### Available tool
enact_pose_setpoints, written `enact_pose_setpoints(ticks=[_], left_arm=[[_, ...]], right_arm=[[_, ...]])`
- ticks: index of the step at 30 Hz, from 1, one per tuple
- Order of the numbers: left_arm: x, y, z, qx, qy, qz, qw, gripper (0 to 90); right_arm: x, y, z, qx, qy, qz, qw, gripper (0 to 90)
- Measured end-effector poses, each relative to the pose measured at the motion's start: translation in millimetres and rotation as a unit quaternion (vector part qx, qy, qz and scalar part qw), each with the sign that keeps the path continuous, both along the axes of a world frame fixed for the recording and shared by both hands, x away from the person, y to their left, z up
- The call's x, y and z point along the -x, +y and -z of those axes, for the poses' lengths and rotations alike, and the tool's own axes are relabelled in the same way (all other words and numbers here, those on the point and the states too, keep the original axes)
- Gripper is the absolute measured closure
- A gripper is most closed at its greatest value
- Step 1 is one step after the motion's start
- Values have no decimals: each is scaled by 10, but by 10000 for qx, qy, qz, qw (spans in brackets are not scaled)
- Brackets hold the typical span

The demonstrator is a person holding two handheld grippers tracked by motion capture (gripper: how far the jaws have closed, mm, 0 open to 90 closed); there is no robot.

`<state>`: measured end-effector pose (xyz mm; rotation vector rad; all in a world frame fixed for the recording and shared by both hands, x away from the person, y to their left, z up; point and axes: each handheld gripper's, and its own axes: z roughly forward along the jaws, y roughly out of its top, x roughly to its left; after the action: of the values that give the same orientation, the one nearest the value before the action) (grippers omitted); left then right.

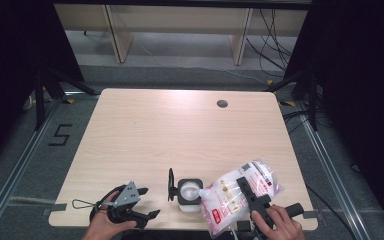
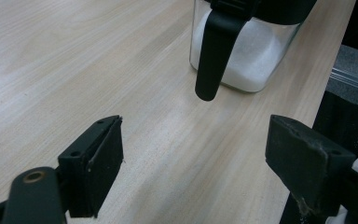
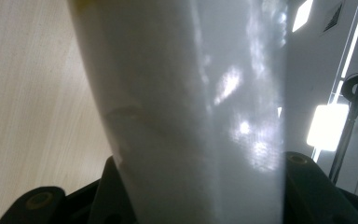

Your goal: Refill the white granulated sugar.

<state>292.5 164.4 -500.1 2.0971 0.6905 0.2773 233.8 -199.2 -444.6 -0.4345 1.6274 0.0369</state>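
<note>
Near the front edge of the table (image 1: 145, 125), the right gripper (image 1: 250, 196) is clamped around a plastic bag (image 1: 230, 197) of white grains, tipping it left over the open jar (image 1: 190, 193) just beside it. Seen through the right gripper view, the bag (image 3: 186, 112) sits squarely between the jaws, so the grip looks firm. Over on the other side, the left gripper (image 1: 147, 215) rests low with its jaws spread wide and nothing between them, pointing at the jar (image 2: 242, 56), whose flipped lid (image 2: 216, 51) hangs beside it. By my reading this is the pouring step. The next move calls for bringing the bag's open corner right over the jar mouth, and that free gripper may need to steady the jar.
</note>
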Motion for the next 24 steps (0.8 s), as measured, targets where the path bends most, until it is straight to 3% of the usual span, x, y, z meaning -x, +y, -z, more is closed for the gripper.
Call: enact_pose_setpoints(ticks=[2, 5, 8, 9, 12, 17, 18, 24], left_arm=[[5, -5, 2, 53, 19, 0, 10000, 186], [5, -5, 1, 49, 17, 0, 10000, 186], [5, -4, 1, 50, 16, 4, 10000, 186], [5, -5, 1, 52, 18, 2, 10000, 186], [1, 1, 0, 3, 6, 8, 10000, 186], [5, -5, 1, 48, 18, -1, 10000, 186], [5, -4, 1, 49, 17, 3, 10000, 186], [-7, 7, -3, -89, -4, 35, 10000, 186]], right_arm=[[-4, -10, 11, -142, 89, 45, 9998, 596], [-8, -6, -17, -46, 138, 43, 9999, 597], [-18, -25, -3, -303, 184, 6, 9994, 598], [6, -34, 7, -474, 336, 255, 9980, 598], [-29, -31, -22, -266, 115, -57, 9996, 598], [-21, -26, -25, -230, 156, -17, 9996, 599], [-15, -31, -10, -315, 217, 45, 9993, 599], [-23, -32, -31, -253, 196, -35, 9995, 599]])
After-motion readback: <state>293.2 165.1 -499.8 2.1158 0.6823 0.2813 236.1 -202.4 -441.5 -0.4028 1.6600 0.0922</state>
